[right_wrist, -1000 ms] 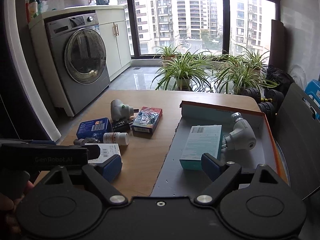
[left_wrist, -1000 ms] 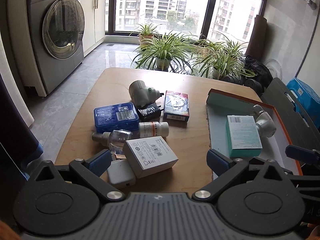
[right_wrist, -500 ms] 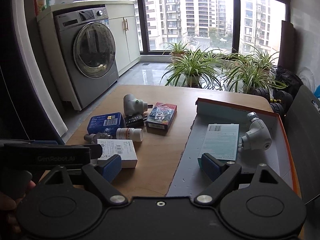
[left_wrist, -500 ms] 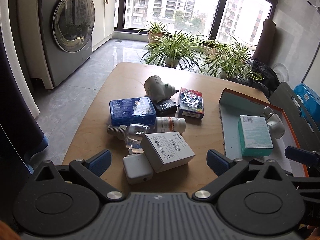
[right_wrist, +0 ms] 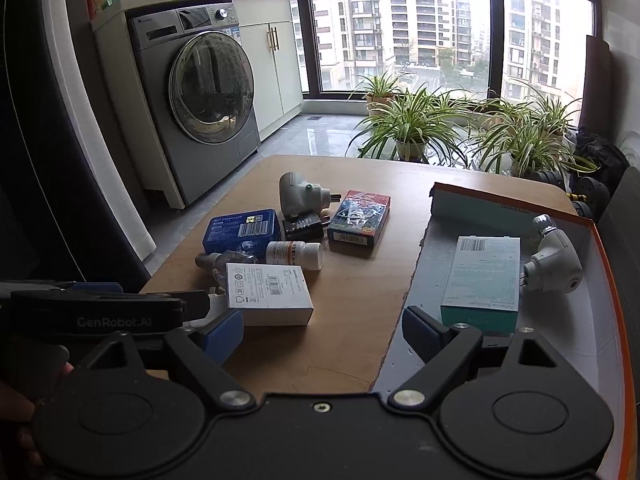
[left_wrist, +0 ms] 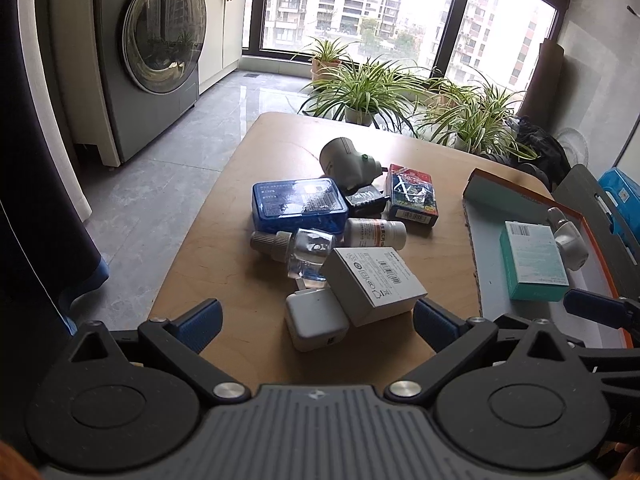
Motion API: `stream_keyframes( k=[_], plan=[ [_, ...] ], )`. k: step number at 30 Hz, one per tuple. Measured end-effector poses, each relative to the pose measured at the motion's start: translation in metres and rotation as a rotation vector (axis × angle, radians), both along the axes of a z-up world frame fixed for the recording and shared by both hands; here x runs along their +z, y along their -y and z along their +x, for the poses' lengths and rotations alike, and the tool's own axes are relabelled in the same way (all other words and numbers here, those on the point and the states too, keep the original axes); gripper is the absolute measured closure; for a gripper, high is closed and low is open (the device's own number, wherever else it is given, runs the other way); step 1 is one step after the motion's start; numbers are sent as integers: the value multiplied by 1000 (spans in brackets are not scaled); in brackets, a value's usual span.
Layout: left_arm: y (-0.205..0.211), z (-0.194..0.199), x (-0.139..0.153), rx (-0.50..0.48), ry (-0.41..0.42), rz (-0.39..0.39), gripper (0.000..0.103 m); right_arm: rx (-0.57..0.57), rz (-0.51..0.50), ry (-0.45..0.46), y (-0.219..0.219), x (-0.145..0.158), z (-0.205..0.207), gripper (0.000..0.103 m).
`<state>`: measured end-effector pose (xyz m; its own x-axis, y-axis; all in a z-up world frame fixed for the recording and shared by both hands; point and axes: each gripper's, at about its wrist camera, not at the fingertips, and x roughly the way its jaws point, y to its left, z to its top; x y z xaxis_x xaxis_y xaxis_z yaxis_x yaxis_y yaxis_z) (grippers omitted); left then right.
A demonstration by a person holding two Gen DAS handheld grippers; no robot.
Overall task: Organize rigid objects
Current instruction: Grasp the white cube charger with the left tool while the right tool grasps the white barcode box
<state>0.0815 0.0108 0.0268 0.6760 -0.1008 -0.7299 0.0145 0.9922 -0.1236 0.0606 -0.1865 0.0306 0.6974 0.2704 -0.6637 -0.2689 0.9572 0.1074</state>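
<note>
A pile lies on the wooden table (left_wrist: 260, 144): a white box (left_wrist: 374, 284), a white charger (left_wrist: 316, 322), a clear bottle (left_wrist: 298, 248), a white pill bottle (left_wrist: 374, 232), a blue case (left_wrist: 298, 204), a red-blue box (left_wrist: 412, 196) and a grey plug device (left_wrist: 344, 160). My left gripper (left_wrist: 316, 322) is open, its fingers either side of the charger and white box, just short of them. My right gripper (right_wrist: 322, 334) is open and empty over the table's near edge. An orange-rimmed tray (right_wrist: 614, 280) holds a teal box (right_wrist: 482, 276) and a white adapter (right_wrist: 554, 260).
A washing machine (right_wrist: 200, 116) stands at the back left. Potted plants (right_wrist: 412, 128) line the window beyond the table. A dark chair (left_wrist: 592, 200) stands right of the tray. My left gripper's body (right_wrist: 96, 312) shows at the right wrist view's left edge.
Both grippers have moved forward over the table, towards the objects. The left gripper's fingers now flank the charger and white box. No object has moved.
</note>
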Motion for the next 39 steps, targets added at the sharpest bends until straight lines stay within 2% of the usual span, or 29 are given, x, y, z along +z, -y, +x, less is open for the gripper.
stream_keyframes(
  k=[11, 21, 23, 26, 29, 31, 36, 39],
  plan=[
    [-40, -2, -19, 96, -58, 10, 0, 23, 29, -37, -15, -15, 20, 1],
    [-50, 1, -28, 96, -82, 8, 0, 95, 17, -83, -63, -32, 63, 1],
    [-50, 2, -30, 92, -88, 10, 0, 94, -12, -99, -65, -41, 70, 1],
    [-49, 4, -32, 80, -90, 4, 0, 3, -50, -119, -50, -52, 77, 1],
    [-44, 9, -36, 63, -89, -5, 0, -81, 4, -143, -19, -55, 77, 1],
    [-38, 13, -39, 50, -90, -13, 0, -97, 34, -136, -2, -51, 72, 1],
    [-18, 24, -46, 34, -85, -27, 0, -128, 25, -95, 19, -40, 58, 1],
    [-5, 29, -52, 34, -78, -5, 2, -117, 39, -89, 24, -36, 54, 1]
  ],
)
